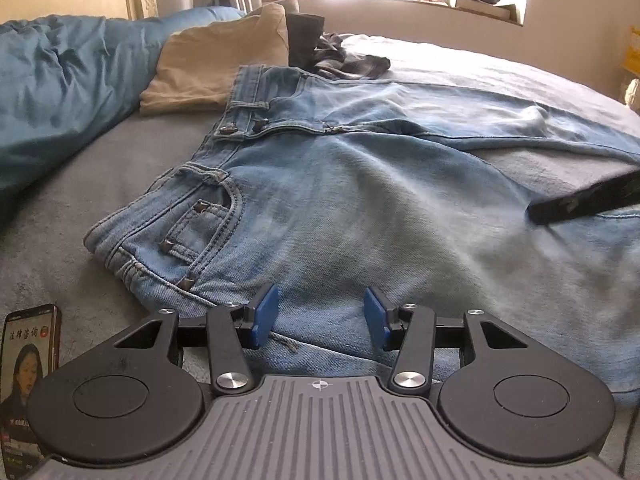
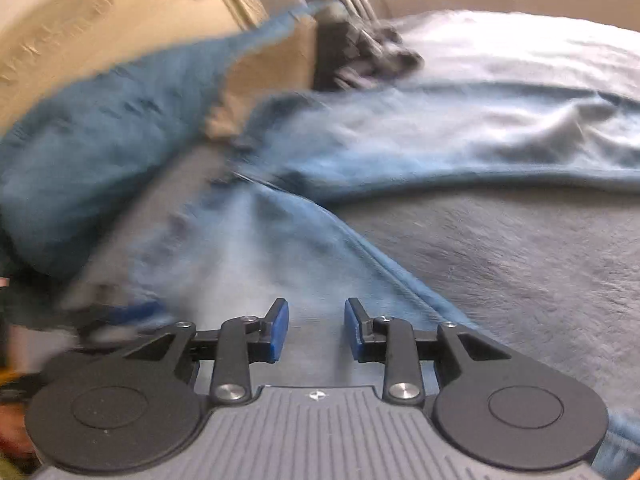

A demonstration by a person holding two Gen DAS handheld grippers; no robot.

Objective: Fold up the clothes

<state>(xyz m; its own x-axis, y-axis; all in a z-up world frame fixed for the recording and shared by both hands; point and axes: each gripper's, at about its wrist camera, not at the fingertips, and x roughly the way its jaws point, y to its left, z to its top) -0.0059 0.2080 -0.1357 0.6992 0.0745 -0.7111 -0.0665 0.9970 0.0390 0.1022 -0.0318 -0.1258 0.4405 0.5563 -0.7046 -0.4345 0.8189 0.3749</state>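
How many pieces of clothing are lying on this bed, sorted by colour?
Light blue: 1, the jeans
Tan: 1, a folded garment
Dark: 2, an upright folded piece and a crumpled plaid piece
Total: 4

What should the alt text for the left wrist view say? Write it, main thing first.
A pair of light blue denim jeans lies spread front-up on a grey bedspread, with the left gripper low over the near leg, its blue-padded jaws open and holding nothing. A folded tan garment and a rumpled teal duvet lie beyond, and a lit smartphone sits at the lower left.
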